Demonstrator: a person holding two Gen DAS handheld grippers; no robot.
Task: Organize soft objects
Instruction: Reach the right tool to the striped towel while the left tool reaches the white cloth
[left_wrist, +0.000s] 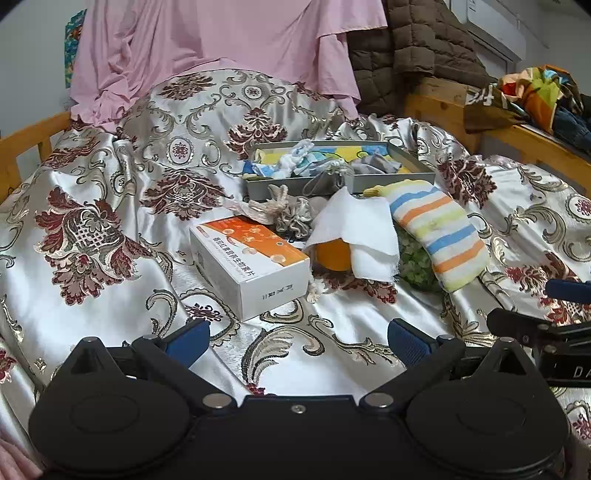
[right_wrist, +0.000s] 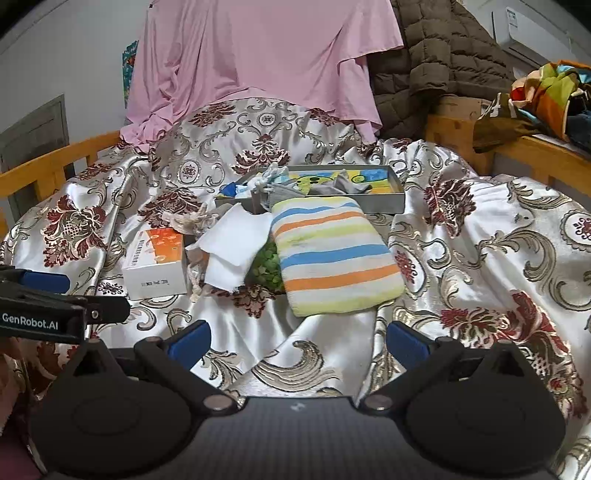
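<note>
Both grippers low over a bed draped in a shiny floral bedspread (left_wrist: 110, 177), neither touching anything.

Left gripper (left_wrist: 299, 341): blue-padded fingers spread wide, nothing between them, hanging over bare bedspread at the near edge. Right gripper (right_wrist: 297, 341): likewise spread and empty, just short of the striped sock.

Soft things sit in a loose pile mid-bed:
- Striped sock (right_wrist: 332, 254), bands of blue, orange, yellow and white, lying flat; its far end reaches up to the tray's near wall.
- White cloth (left_wrist: 354, 236), folded and draped over an orange round object (left_wrist: 332, 254), just left of the sock.
- Something green and leafy-patterned (right_wrist: 267, 271) tucked between cloth and sock, mostly hidden; cannot tell what it is.
- Beige knotted rope pieces (left_wrist: 277, 206) behind the cloth, touching the box.

White-and-orange carton (left_wrist: 251, 262) lies flat at the left of the pile.

Grey shallow tray (left_wrist: 417, 162) behind the pile, toward the far edge; inside it small pale knitted items and a grey cloth (left_wrist: 373, 164) on a yellow-and-blue liner.

Pink sheet (left_wrist: 221, 44) and brown quilted jacket (left_wrist: 413, 51) hang beyond the far edge.
</note>
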